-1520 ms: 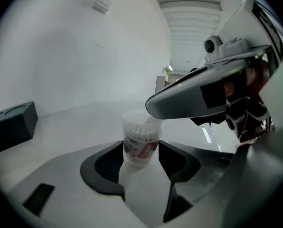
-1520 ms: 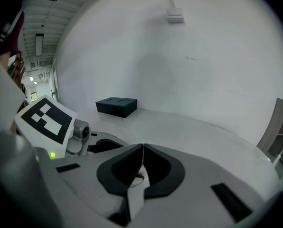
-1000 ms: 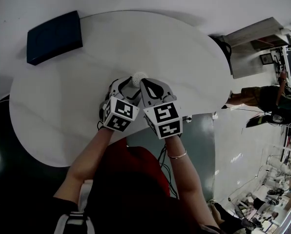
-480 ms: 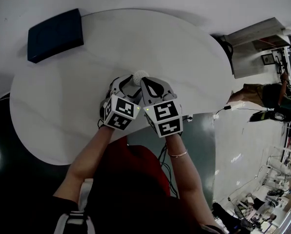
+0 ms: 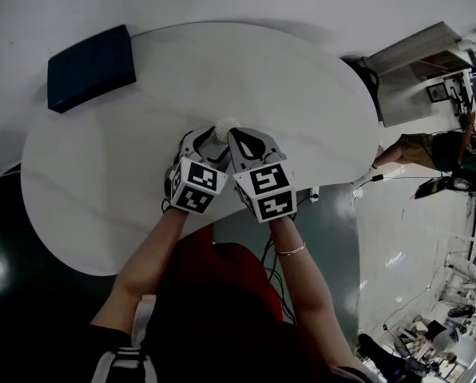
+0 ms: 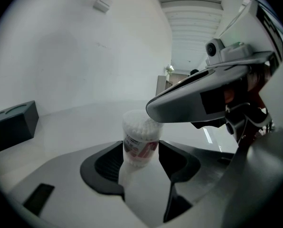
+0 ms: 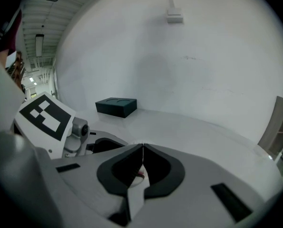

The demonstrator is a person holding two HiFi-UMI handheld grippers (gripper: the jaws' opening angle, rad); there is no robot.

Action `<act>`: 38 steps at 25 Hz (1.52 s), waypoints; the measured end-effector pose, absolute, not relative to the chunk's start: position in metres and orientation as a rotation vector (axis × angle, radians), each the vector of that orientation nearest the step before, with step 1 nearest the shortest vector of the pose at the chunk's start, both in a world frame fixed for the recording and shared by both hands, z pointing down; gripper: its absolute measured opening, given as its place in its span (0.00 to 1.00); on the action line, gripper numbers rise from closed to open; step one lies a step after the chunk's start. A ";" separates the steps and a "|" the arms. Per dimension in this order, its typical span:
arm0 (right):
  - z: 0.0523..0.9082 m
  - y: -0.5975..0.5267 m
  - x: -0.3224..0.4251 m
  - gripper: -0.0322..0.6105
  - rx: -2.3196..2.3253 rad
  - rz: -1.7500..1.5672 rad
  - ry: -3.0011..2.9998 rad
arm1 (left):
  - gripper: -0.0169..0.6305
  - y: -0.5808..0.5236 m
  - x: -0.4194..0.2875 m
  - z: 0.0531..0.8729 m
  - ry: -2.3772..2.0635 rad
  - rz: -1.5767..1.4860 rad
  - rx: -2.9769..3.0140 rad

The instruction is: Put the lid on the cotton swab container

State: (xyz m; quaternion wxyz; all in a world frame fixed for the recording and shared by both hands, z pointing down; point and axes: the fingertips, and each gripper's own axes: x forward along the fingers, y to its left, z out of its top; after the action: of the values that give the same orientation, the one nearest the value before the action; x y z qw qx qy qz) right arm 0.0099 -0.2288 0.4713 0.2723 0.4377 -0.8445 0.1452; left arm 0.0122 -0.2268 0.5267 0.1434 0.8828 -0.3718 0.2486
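Cotton swab container (image 6: 140, 139) is standing upright on the white surface (image 5: 302, 94), its long axis vertical, with the left tongs (image 6: 140, 151) clamping its sides. The right tongs (image 7: 142, 148), jaws pressed together, are hanging just over its top, the nearer of the two to the opening. White swabs are filling the container; whether a lid is sitting on it cannot be made out. A dark box (image 5: 90, 66) is lying well apart.

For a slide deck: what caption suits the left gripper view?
Left gripper grips the cotton swab container, with the right gripper close above it.
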 end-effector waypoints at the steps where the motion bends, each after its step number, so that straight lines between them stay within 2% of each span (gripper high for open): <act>1: 0.471 -0.229 0.012 0.07 1.198 0.404 -2.279 | 0.41 -0.227 0.012 0.526 -1.070 0.708 2.543; 32: 0.438 -0.174 0.067 0.07 1.545 0.536 -2.362 | 0.41 -0.188 -0.005 0.501 -1.131 0.677 2.493; 38: 0.435 -0.157 0.068 0.07 1.559 0.543 -2.378 | 0.36 -0.175 -0.010 0.491 -1.154 0.631 2.480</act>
State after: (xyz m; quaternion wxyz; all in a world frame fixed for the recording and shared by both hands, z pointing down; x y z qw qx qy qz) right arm 0.0681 -0.1573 0.4347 0.1230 0.5344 -0.8153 0.1862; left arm -0.0101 -0.1745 0.4906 0.1664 0.8712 -0.4052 0.2218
